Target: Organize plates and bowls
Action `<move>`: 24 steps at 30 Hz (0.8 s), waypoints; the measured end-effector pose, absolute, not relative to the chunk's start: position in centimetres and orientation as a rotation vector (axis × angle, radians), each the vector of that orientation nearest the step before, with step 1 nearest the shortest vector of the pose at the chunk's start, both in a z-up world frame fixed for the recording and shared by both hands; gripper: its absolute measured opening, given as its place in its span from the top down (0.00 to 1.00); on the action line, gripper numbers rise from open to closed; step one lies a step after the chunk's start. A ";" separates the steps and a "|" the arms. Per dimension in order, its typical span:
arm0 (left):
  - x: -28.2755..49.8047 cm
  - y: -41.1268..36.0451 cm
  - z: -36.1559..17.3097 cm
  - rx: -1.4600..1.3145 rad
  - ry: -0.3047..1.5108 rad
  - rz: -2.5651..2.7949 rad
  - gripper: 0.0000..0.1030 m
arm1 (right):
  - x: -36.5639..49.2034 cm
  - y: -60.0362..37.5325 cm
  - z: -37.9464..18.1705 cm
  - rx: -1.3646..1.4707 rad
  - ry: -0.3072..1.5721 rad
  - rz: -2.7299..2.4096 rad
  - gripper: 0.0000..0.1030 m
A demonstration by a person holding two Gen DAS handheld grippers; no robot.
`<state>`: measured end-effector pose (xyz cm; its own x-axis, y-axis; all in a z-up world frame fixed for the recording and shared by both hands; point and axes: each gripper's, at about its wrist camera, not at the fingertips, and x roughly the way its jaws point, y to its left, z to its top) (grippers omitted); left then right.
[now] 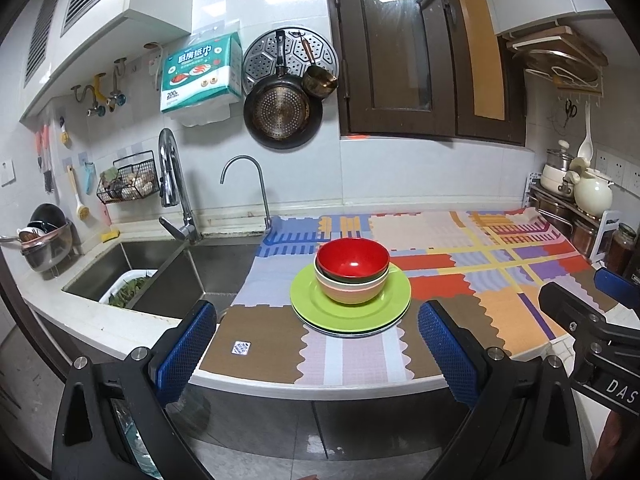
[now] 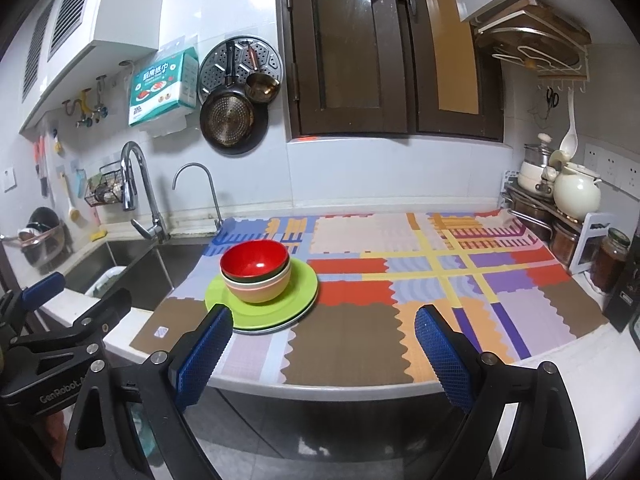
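Note:
A red bowl (image 1: 353, 258) is nested on top of a stack of bowls; the lowest one is tan (image 1: 352, 290). The bowls stand on a lime green plate (image 1: 320, 300) that rests on other plates on the patterned mat. The same stack shows in the right wrist view: red bowl (image 2: 254, 258), green plate (image 2: 280, 304). My left gripper (image 1: 320, 344) is open, held back over the counter's front edge, with nothing between its blue pads. My right gripper (image 2: 324, 348) is open too, to the right of the stack. Neither touches the dishes.
A multicoloured mat (image 1: 460, 272) covers the counter. A steel sink (image 1: 160, 272) with a tall tap (image 1: 172, 188) lies to the left. Pots and jars (image 2: 576, 196) crowd the right end. A dish rack (image 1: 40, 240) stands far left. Pans (image 1: 282, 110) hang on the wall.

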<state>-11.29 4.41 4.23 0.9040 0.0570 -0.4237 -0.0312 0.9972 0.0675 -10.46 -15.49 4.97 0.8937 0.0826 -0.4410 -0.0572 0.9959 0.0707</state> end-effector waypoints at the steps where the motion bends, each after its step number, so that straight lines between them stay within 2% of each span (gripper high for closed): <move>1: -11.4 4.5 4.3 0.058 0.438 0.048 0.00 | -10.5 -15.4 5.0 0.057 0.459 0.072 0.09; 24: -12.4 4.5 4.2 0.054 0.441 0.060 0.00 | -11.0 -15.3 5.1 0.048 0.460 0.082 0.09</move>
